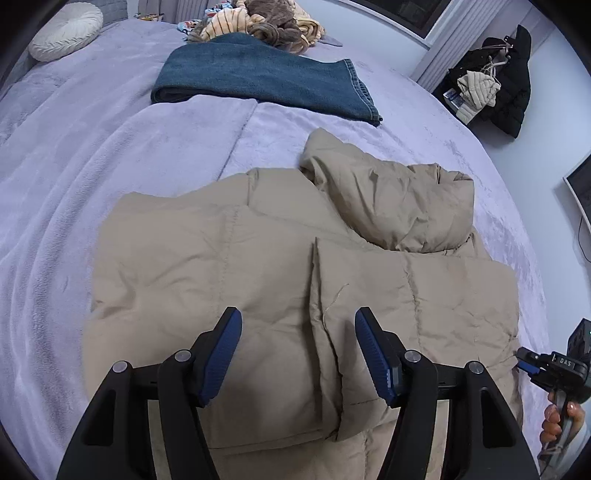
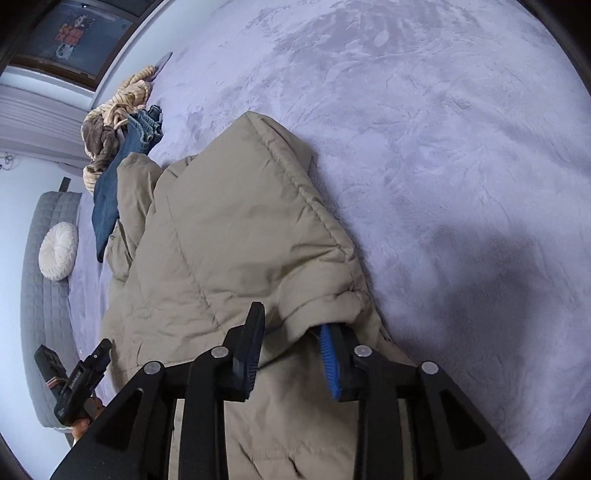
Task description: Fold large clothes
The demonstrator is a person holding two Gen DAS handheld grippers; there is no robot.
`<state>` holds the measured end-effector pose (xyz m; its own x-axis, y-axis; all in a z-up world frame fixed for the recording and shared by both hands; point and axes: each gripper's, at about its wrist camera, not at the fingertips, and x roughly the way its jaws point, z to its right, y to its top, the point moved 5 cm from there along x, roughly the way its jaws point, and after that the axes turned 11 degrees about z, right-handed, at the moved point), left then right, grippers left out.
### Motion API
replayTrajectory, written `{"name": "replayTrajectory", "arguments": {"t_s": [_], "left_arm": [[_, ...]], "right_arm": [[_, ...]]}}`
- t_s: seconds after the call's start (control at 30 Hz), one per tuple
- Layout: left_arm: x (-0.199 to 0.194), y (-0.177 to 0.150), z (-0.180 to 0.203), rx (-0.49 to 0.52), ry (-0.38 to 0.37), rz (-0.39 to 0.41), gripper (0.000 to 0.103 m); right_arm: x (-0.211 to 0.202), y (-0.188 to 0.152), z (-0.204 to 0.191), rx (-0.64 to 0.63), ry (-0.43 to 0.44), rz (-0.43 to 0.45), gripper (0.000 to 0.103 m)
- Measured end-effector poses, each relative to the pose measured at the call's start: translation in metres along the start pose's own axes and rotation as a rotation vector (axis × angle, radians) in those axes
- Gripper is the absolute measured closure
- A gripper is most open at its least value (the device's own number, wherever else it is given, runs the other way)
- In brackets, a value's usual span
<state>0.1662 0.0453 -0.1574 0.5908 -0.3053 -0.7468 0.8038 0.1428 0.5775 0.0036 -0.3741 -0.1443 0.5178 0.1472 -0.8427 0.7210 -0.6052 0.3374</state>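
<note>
A beige puffer jacket (image 1: 280,266) lies spread on the lilac bed cover, its hood (image 1: 399,199) towards the far right. Above the jacket's near part my left gripper (image 1: 298,315) hovers open, with nothing between its blue pads. In the right wrist view a folded sleeve of the jacket (image 2: 236,229) runs up from my right gripper (image 2: 293,326). Its jaws stand apart around the sleeve's cuff (image 2: 317,306); the cuff drapes over the right fingertip (image 2: 327,347) and looks loose, not pinched. Each gripper also shows in the other's view, at the jacket's edge: the right gripper (image 1: 526,363), the left gripper (image 2: 101,352).
Folded blue jeans (image 1: 266,77) lie beyond the jacket, with a heap of striped and brown clothes (image 1: 258,22) behind them. A round white cushion (image 1: 66,29) rests at the padded grey headboard (image 2: 48,295). Dark coats (image 1: 506,85) hang by the wall. Bare bed cover (image 2: 443,166) stretches to the right.
</note>
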Motion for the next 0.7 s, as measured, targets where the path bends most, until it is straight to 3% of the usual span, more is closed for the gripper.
{"name": "replayTrajectory", "arguments": {"t_s": [0.03, 0.07, 0.1, 0.17, 0.27, 0.47, 0.7], "left_arm": [[-0.005, 0.003, 0.0, 0.007, -0.005, 0.014, 0.067], [-0.007, 0.006, 0.002, 0.022, -0.016, 0.008, 0.075], [-0.009, 0.007, 0.005, 0.035, -0.025, 0.004, 0.077], [-0.014, 0.01, 0.019, 0.067, -0.064, 0.02, 0.077], [-0.008, 0.008, 0.046, 0.136, -0.101, 0.013, 0.077], [0.042, -0.018, 0.045, 0.238, 0.04, -0.047, 0.077], [0.059, -0.027, 0.041, 0.247, 0.045, -0.046, 0.077]], "right_arm": [[-0.008, 0.0, 0.0, -0.011, -0.023, 0.025, 0.069], [-0.016, 0.002, 0.001, -0.025, -0.042, 0.062, 0.069], [-0.024, 0.006, 0.0, -0.043, -0.054, 0.104, 0.07], [-0.033, 0.017, -0.004, -0.084, -0.067, 0.161, 0.085], [-0.026, 0.033, -0.019, -0.139, -0.048, 0.174, 0.085], [0.03, 0.038, -0.035, -0.285, -0.103, 0.1, 0.085], [0.062, 0.033, -0.018, -0.305, -0.143, 0.08, 0.089]]}}
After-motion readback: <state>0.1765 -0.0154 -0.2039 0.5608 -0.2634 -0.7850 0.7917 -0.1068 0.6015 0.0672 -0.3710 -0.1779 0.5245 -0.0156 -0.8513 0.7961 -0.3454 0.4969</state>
